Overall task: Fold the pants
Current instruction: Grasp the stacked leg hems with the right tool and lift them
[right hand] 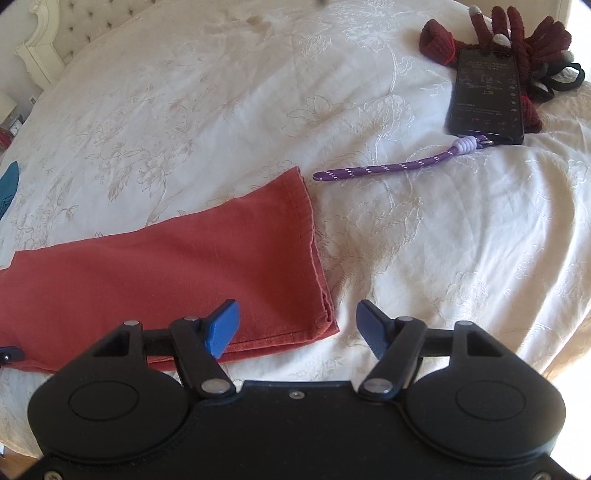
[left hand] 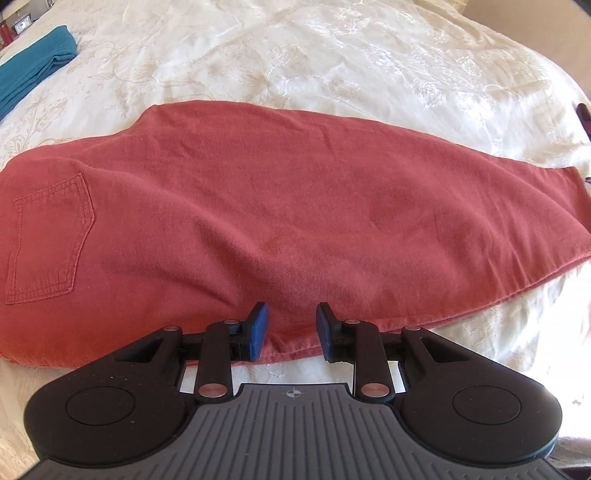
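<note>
Rust-red pants (left hand: 258, 221) lie flat on the white bedspread, folded lengthwise, with a back pocket (left hand: 48, 236) at the left and the leg hems at the right (right hand: 306, 240). My left gripper (left hand: 291, 328) is open with its blue pads over the near edge of the pants around mid-leg. My right gripper (right hand: 297, 328) is open wide at the near hem corner (right hand: 328, 325); its left pad lies over the cloth, its right pad over bare bedspread. Neither holds anything.
A folded teal cloth (left hand: 33, 62) lies at the far left. A phone (right hand: 485, 96) with a purple strap (right hand: 388, 168) and dark red gloves (right hand: 517, 33) lie at the far right. A tufted headboard (right hand: 74, 22) stands at the back left.
</note>
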Available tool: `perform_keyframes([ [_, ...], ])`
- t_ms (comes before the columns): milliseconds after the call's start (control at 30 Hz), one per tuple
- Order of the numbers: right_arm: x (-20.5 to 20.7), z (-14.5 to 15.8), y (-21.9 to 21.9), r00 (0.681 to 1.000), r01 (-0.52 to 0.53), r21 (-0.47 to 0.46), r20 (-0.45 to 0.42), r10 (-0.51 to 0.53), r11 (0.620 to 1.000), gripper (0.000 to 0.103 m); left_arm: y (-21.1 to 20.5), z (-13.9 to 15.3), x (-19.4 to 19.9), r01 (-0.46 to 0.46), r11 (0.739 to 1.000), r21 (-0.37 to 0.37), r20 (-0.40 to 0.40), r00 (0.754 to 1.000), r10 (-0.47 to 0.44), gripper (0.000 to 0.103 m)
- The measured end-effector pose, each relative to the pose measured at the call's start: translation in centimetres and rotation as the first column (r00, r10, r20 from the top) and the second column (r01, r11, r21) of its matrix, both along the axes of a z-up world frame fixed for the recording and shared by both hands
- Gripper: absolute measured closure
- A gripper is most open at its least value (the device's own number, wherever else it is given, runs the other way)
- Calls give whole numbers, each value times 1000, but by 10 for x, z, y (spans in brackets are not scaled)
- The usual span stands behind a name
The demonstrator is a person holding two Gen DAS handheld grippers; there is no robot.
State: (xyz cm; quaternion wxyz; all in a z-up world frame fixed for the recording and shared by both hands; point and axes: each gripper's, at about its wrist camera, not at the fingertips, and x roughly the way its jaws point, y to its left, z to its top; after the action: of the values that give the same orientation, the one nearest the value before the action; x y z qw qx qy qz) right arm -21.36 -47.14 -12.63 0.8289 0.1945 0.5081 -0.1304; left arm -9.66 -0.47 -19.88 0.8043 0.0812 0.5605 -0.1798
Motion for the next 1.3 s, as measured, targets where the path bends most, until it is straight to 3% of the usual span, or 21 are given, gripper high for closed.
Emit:
perform_keyframes([
  [267, 29, -37, -20, 997, -49, 132, -49, 56, 990, 34, -27, 19, 0, 4, 999, -37, 29, 1000, -3, 75],
  [367, 36, -48, -26, 998, -24, 187, -60, 35, 982, 46, -40, 24, 3, 17, 999, -41, 42, 999, -15, 75],
  [400, 37, -51, -29, 998, -14, 209, -61, 28, 978, 61, -45, 25, 4, 21, 999, -44, 45, 999, -19, 75],
  [433, 38, -53, -30, 998, -10, 234, -62, 26, 972, 90, -50, 26, 6, 26, 999, -45, 47, 999, -24, 74],
  [567, 40, -42, -25, 997, -29, 223, -60, 43, 974, 90, -75, 24, 18, 44, 997, -62, 47, 998, -41, 74],
  [833, 33, 12, -26, 999, -2, 222, 50, -9, 975, 90, -145, 2, 50, 100, 990, -97, 43, 994, -96, 73],
  [1033, 35, 33, -13, 997, -6, 200, 79, -10, 980, 90, -185, -39, 76, 48, 998, -40, 21, 999, -47, 69],
  [1133, 42, 40, 3, 996, -18, 175, 85, 3, 984, 90, -201, -48, 78, 110, 993, 36, 37, 993, -111, 68],
  [1200, 48, 47, 14, 996, -20, 155, 88, 7, 988, 90, -203, -45, 75, 162, 986, 50, 49, 985, -164, 68],
  [1300, 55, 60, 30, 995, -12, 144, 99, -2, 989, 90, -180, -29, 76, 178, 984, -27, 43, 983, -177, 66],
])
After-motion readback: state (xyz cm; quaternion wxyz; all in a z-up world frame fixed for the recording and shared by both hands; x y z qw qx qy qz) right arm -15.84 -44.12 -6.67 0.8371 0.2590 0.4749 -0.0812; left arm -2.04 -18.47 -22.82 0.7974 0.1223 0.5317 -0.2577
